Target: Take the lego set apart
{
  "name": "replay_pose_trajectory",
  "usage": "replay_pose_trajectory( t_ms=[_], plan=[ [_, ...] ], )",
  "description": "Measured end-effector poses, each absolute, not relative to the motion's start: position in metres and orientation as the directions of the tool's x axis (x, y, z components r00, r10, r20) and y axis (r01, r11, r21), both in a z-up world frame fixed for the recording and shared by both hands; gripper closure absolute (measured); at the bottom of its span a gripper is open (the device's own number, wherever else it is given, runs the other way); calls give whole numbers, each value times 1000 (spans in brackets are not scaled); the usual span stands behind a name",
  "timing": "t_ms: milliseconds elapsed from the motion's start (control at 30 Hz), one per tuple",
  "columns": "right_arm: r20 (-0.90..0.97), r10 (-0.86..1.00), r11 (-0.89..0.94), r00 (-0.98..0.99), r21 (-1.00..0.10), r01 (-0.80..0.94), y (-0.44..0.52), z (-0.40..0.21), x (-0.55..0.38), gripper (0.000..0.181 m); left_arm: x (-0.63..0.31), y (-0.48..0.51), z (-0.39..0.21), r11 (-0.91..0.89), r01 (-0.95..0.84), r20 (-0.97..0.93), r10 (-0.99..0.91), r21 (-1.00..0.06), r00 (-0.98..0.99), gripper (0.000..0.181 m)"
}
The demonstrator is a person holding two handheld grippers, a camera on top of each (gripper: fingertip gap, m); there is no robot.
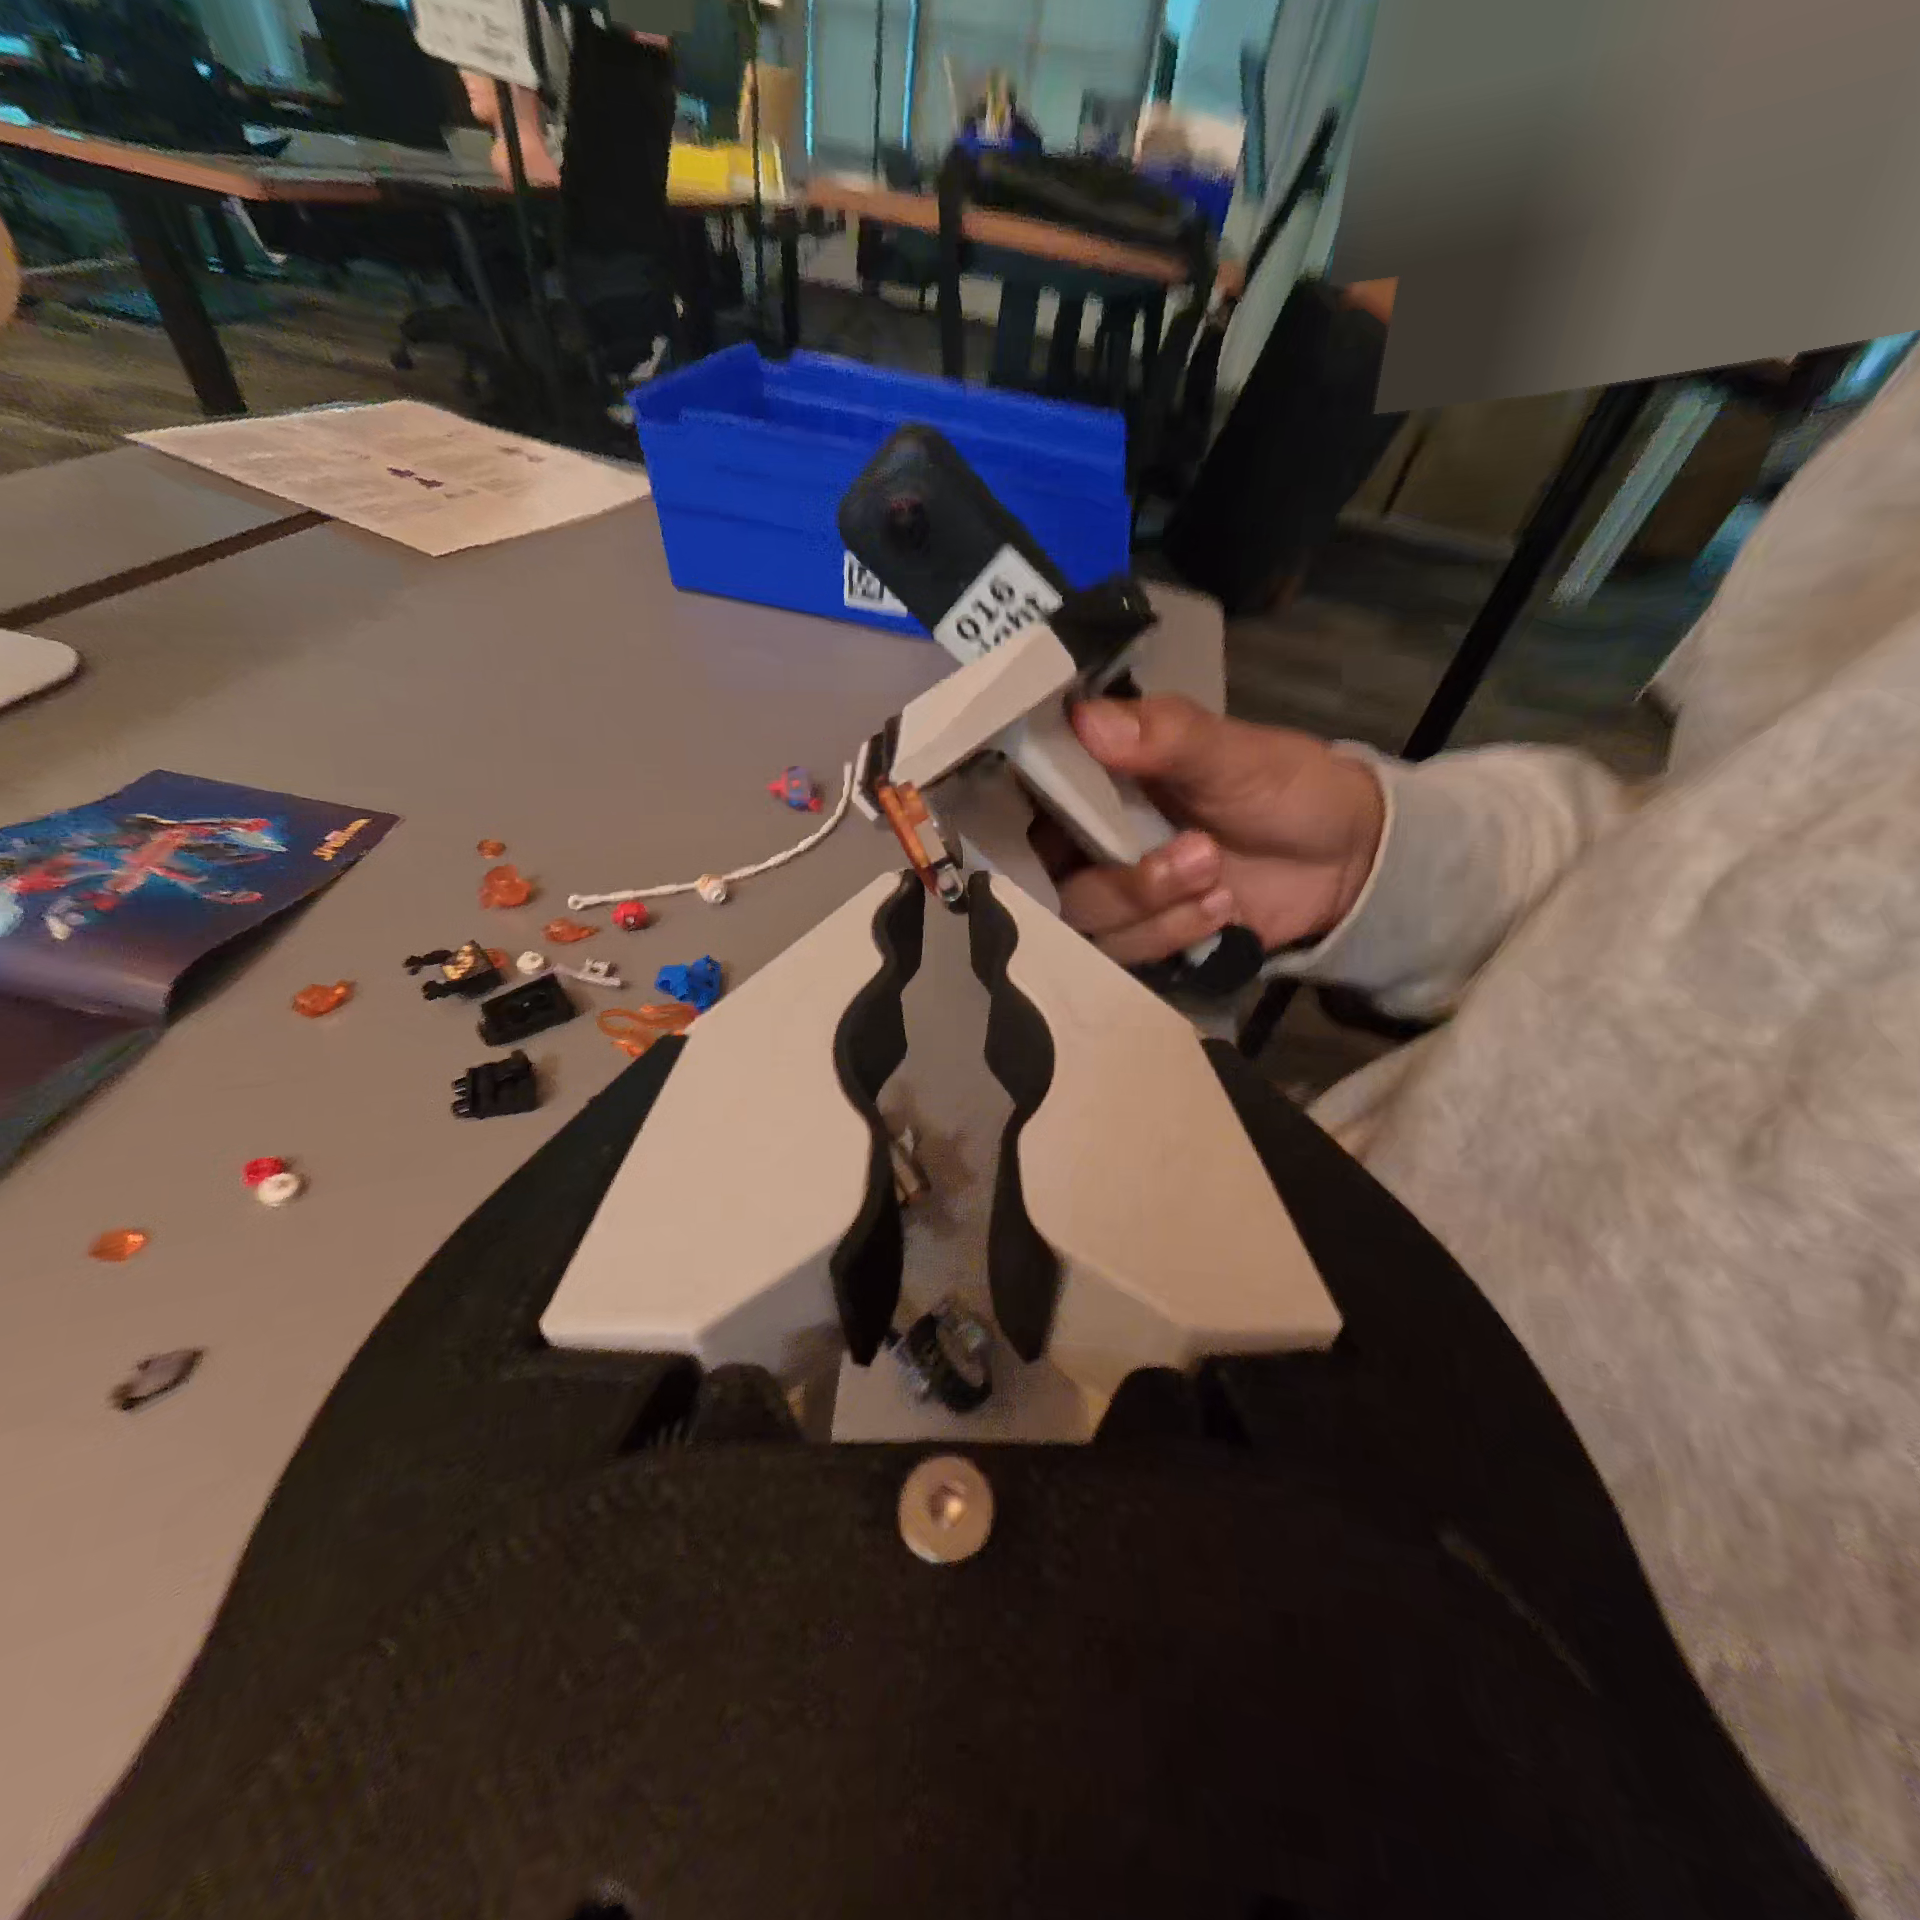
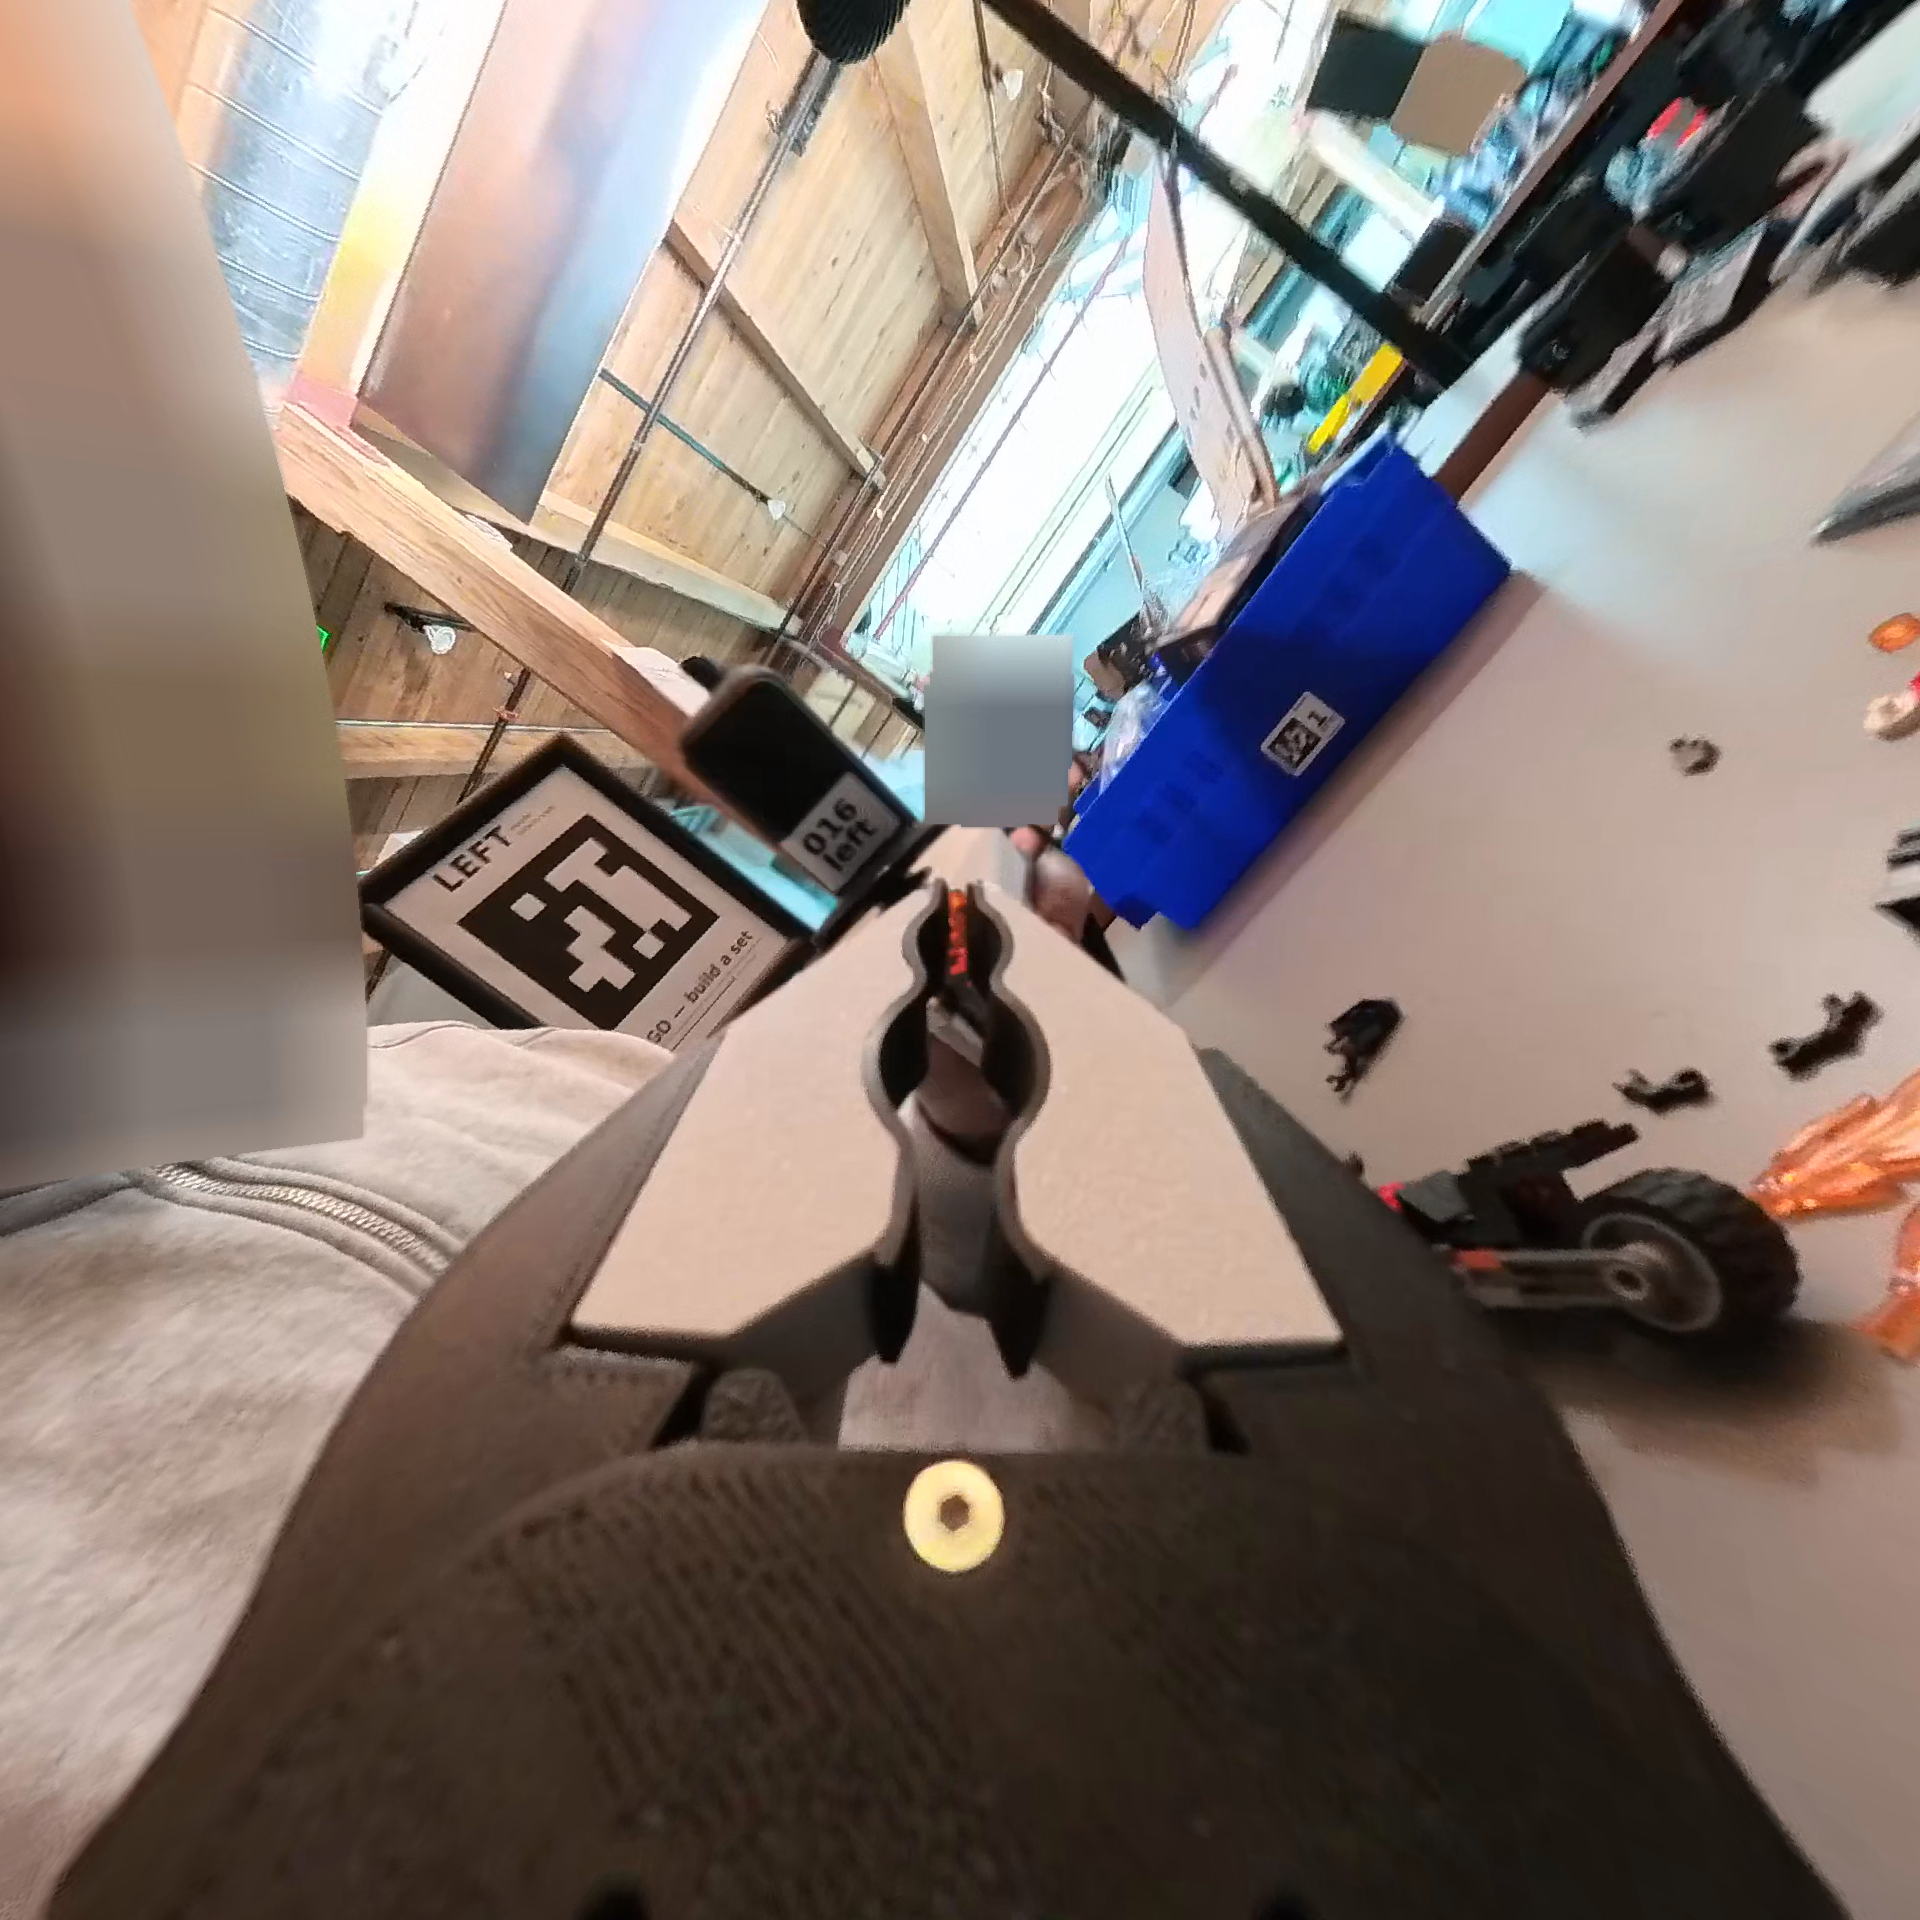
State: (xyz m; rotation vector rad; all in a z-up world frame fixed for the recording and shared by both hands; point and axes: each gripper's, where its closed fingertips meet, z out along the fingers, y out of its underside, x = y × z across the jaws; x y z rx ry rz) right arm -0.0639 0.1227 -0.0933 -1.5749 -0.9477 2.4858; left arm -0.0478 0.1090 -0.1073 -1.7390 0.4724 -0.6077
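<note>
In the left wrist view my left gripper [image 1: 945,896] is nearly closed, its tips pinching the lower dark end of a small orange-and-black lego piece [image 1: 906,831]. My right gripper [image 1: 891,795], held by a hand [image 1: 1236,831], grips the upper orange end of the same piece above the table. In the right wrist view my right gripper [image 2: 961,914] is shut on that piece [image 2: 956,940], and the left gripper's body with its tag plate [image 2: 582,914] sits just behind. A partly built black motorcycle [image 2: 1590,1236] lies on the table at right.
Loose orange, black, red and blue parts [image 1: 520,997] and a white string [image 1: 727,878] lie scattered on the grey table [image 1: 520,675]. A booklet [image 1: 156,883] lies at left, a blue bin [image 1: 883,488] at the back. Orange flame pieces [image 2: 1829,1174] lie by the motorcycle. The tips of both grippers are at nearly the same place.
</note>
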Motion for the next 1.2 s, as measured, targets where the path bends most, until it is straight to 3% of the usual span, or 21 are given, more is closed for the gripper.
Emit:
replay_pose_trajectory(
  t_ms=[33, 233, 400, 500, 667, 867, 1000, 1200],
  plan=[
    [-790, 378, -812, -483, -533, 237, 125, -91, -65, 181, -51, 111, -104, -244, 82, 215, -592, -966, 777, 175],
    [-583, 705, -617, -403, -785, 56, 126, -84, -64, 181, -74, 111, -88, -292, 514, 579, -564, -807, 589, 178],
    [-369, 883, -374, -288, -926, 40, 122, -88, -67, 181, -71, 110, -94, -334, 565, 643, -550, -754, 533, 169],
    [-243, 937, -248, -253, -969, 11, 118, -84, -66, 181, -71, 110, -92, -332, 577, 650, -553, -746, 522, 174],
    [-176, 945, -185, -277, -983, -9, 112, -81, -63, 180, -71, 103, -84, -288, 556, 599, -601, -780, 529, 177],
    [-403, 726, -428, -557, -899, 92, 95, -78, -47, 180, -52, 83, -79, -346, 440, 539, -705, -829, 460, 179],
    [-425, 594, -448, -683, -880, 158, 79, -73, -32, 177, -37, 69, -80, -486, 419, 618, -735, -767, 279, 179],
    [-376, 595, -359, -711, -915, 184, 75, -78, -25, 177, -32, 68, -80, -536, 443, 659, -728, -719, 189, 179]
  ],
)
